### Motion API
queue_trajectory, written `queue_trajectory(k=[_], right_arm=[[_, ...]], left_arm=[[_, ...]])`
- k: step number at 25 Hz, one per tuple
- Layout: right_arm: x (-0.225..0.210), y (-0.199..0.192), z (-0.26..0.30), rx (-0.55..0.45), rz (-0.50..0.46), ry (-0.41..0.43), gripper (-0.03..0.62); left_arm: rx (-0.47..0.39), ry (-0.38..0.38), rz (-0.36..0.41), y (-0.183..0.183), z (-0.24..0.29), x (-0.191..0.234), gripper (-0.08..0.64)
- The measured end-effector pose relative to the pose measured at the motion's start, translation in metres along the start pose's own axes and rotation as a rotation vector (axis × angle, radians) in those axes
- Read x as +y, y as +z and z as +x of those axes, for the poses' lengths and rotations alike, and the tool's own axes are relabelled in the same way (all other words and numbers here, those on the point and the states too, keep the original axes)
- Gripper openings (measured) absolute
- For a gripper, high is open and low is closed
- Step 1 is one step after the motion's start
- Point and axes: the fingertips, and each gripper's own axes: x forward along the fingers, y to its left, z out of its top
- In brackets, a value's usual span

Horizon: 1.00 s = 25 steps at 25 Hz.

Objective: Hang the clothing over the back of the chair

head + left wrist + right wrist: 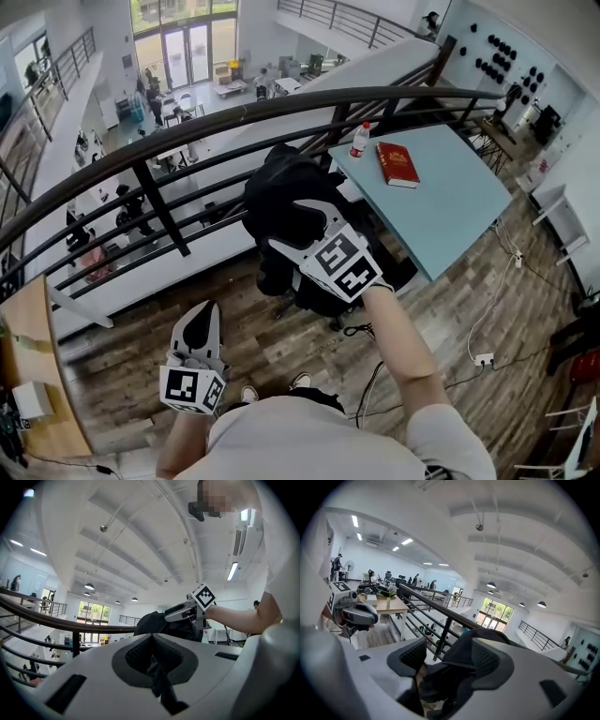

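My right gripper point(286, 230) is out over the black clothing point(277, 187). Its jaws are spread wide, and in the right gripper view a fold of the fabric point(440, 677) lies in the gap and touches the right-hand pad, though I can't see a firm pinch. The clothing is heaped on top of the chair point(314, 295), which stands just inside the black railing point(159, 202). It is black on black, so I can't tell where the cloth's edge ends and the chair back begins. My left gripper point(199, 314) is low and close to my body, well apart from the chair. Its pads are pressed together with nothing between them, and it points up toward the ceiling. The railing's top bar curves across just beyond the chair, and beyond it is the drop to the lower floor. To the right, the corner of the pale blue table point(450, 206) comes in just beside the chair, with a red book point(397, 164) and a bottle point(359, 141) near that edge. The wooden floor point(272, 347) between me and the chair is the open side.
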Motion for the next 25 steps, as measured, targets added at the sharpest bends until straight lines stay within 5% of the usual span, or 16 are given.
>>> queue_trajectory(k=[17,25], right_arm=[[-0.005,0.012,-0.017,-0.054,0.015,-0.141,0.182],[-0.003,0.008,-0.031,-0.081,0.064,-0.254,0.040]], left_arm=[[0.011,-0.007,-0.005,-0.004,-0.011,0.005,0.021],[0.018,-0.038,-0.005,-0.006,-0.019,0.009,0.021]])
